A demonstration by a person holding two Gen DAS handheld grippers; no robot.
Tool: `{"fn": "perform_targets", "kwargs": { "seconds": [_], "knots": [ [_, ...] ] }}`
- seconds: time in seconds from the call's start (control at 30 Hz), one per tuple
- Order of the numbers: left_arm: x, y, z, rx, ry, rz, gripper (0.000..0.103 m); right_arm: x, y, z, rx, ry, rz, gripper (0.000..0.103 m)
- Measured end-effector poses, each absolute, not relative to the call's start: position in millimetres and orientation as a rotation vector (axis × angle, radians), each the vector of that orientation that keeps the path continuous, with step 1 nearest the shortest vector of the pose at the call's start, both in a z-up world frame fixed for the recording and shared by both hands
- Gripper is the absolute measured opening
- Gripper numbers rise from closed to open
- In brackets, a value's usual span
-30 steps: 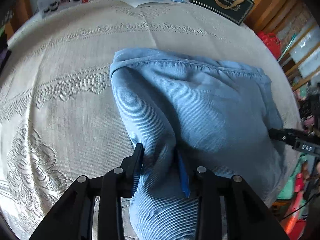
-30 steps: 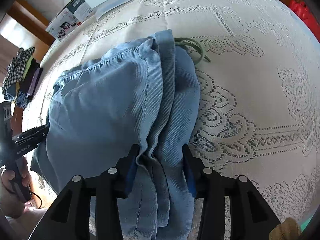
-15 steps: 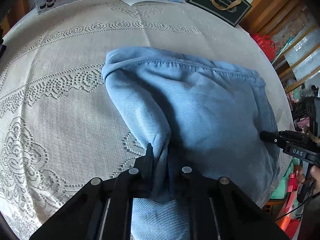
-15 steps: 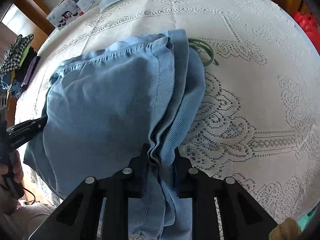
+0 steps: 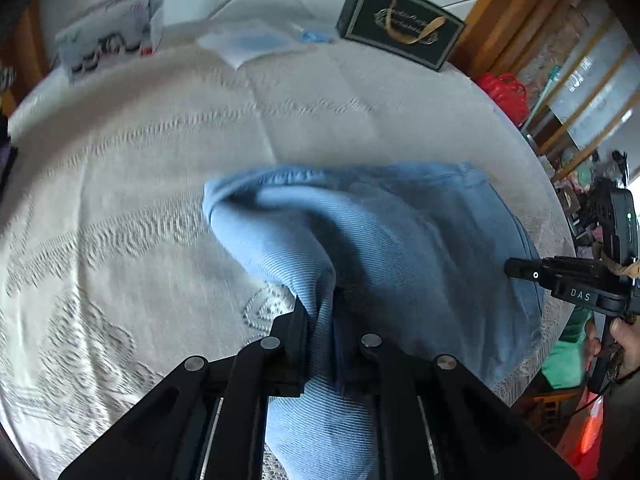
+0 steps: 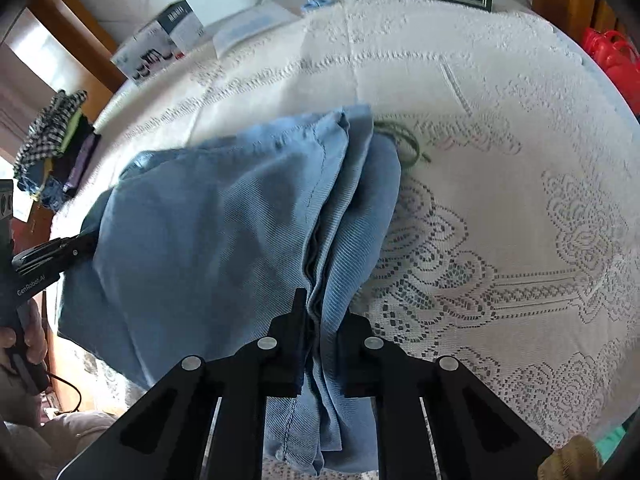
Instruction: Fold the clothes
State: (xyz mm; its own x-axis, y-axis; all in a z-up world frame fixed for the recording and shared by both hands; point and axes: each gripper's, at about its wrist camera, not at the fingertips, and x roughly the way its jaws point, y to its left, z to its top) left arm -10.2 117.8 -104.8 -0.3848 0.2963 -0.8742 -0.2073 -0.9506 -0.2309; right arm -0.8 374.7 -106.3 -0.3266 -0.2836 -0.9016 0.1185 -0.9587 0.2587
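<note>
A light blue ribbed garment [image 5: 384,240] lies bunched on a round table with a cream lace cloth [image 5: 120,200]. My left gripper [image 5: 326,320] is shut on a fold at the garment's near left edge. My right gripper [image 6: 322,316] is shut on the stacked edges at the garment's [image 6: 208,236] right side. Each gripper shows in the other's view: the right one [image 5: 516,270] at the garment's right edge, the left one [image 6: 86,242] at its left edge. The cloth between them is raised and creased.
A dark gift box [image 5: 400,28] stands at the table's far edge, with a white carton [image 5: 112,40] and a flat plastic packet [image 5: 252,40] beside it. A green cord [image 6: 404,140] lies by the garment. Piled clothes [image 6: 52,136] sit off the table's left; a red bag [image 5: 506,92] off its right.
Both grippers have closed from open onto the garment's edges and lifted them. Both views have tilted up, showing more of the far table and wall.
</note>
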Motion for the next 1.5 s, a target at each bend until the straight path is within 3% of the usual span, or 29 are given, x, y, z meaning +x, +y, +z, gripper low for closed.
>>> {"fn": "perform_targets", "kwargs": {
  "seconds": [0.3, 0.57, 0.87, 1.07, 1.17, 1.27, 1.33, 1.4, 1.5],
  "knots": [
    [-21, 87, -57, -1.467, -0.075, 2.402, 0.008, -2, 364, -54, 1.493, -0.208, -2.421, 0.010],
    [-54, 34, -6, -1.351, -0.070, 2.459, 0.008, -31, 310, 2, 1.359, -0.077, -2.449, 0.010],
    [-82, -157, 141, -1.070, -0.025, 2.770, 0.008, -107, 120, 139, 0.930, 0.074, -2.398, 0.010],
    [-92, -333, 228, -1.069, 0.037, 3.000, 0.009, -171, -29, 206, 0.724, -0.130, -2.231, 0.011],
    [-111, -418, 216, -1.246, -0.004, 3.027, 0.012, -202, -97, 187, 0.782, -0.256, -2.110, 0.011],
    [-131, -481, 167, -1.452, -0.045, 3.006, 0.014, -226, -167, 124, 0.941, -0.304, -2.023, 0.017],
    [-145, -518, 113, -1.630, -0.065, 2.968, 0.015, -238, -206, 64, 1.107, -0.270, -2.009, 0.032],
    [-155, -543, 60, -1.806, -0.072, 2.905, 0.015, -245, -240, 9, 1.278, -0.171, -2.013, 0.038],
    [-155, -551, 35, -1.840, -0.036, 2.903, 0.031, -239, -259, -15, 1.312, -0.096, -2.043, 0.053]
  ]
}}
